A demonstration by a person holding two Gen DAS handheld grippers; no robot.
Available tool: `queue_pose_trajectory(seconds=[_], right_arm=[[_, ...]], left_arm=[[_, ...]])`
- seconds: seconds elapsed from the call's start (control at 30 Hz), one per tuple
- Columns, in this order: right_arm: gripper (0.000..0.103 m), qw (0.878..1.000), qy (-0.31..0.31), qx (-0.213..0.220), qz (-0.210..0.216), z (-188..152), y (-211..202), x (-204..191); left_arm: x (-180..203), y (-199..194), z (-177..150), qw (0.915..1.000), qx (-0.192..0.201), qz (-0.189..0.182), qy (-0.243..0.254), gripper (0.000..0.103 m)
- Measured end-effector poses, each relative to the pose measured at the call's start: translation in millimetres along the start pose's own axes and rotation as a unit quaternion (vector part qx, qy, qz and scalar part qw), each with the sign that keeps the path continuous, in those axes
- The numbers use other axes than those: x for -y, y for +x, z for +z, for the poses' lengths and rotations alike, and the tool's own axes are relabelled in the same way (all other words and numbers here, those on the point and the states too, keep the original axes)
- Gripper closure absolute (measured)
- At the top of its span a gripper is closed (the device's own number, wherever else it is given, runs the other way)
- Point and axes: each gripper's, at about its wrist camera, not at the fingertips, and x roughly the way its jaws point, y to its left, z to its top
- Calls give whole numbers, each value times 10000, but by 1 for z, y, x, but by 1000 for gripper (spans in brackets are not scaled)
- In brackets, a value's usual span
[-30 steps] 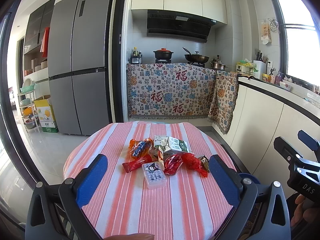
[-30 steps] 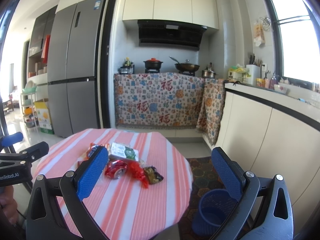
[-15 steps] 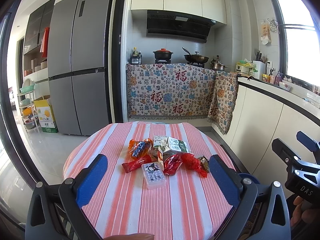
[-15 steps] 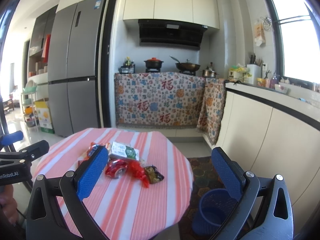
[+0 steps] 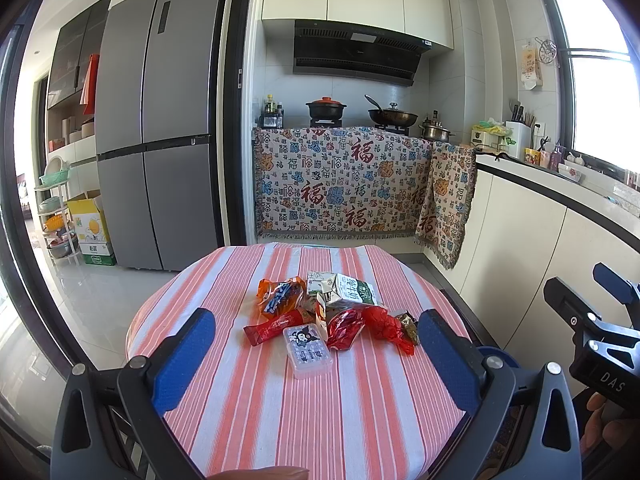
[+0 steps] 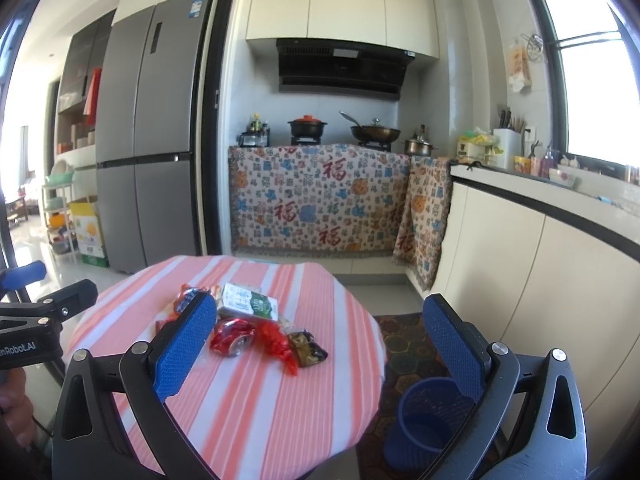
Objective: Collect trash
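Left wrist view shows my left gripper (image 5: 314, 354) with its blue-padded fingers spread wide and empty, hovering over the near half of the round table in its red-and-white striped cloth (image 5: 280, 412). Between and just beyond the fingertips lies the trash heap: a clear plastic box with a cartoon label (image 5: 307, 351), a crushed red can (image 5: 345, 328), a red crinkled wrapper (image 5: 385, 326), an orange snack bag (image 5: 280, 295) and a green-and-white carton (image 5: 352, 290). Only the right wrist view shows clearly the blue plastic mesh bin (image 6: 428, 420) on the floor beside the table, under my right gripper (image 6: 320, 352), which is also wide apart and empty, with the heap off by its left finger.
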Motion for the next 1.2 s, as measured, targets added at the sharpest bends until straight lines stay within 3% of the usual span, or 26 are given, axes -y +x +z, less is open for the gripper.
queue_pose_trajectory(seconds=[0.97,1.2], right_arm=[[0,9997,129,-208,2,-9,10,2],[0,9988,186,-450,-20,-12,15,8]], left_arm=[[6,7,-9,9999,-153,-8,-5,0],[7,14,-11,9996,-274,-5,19,0]])
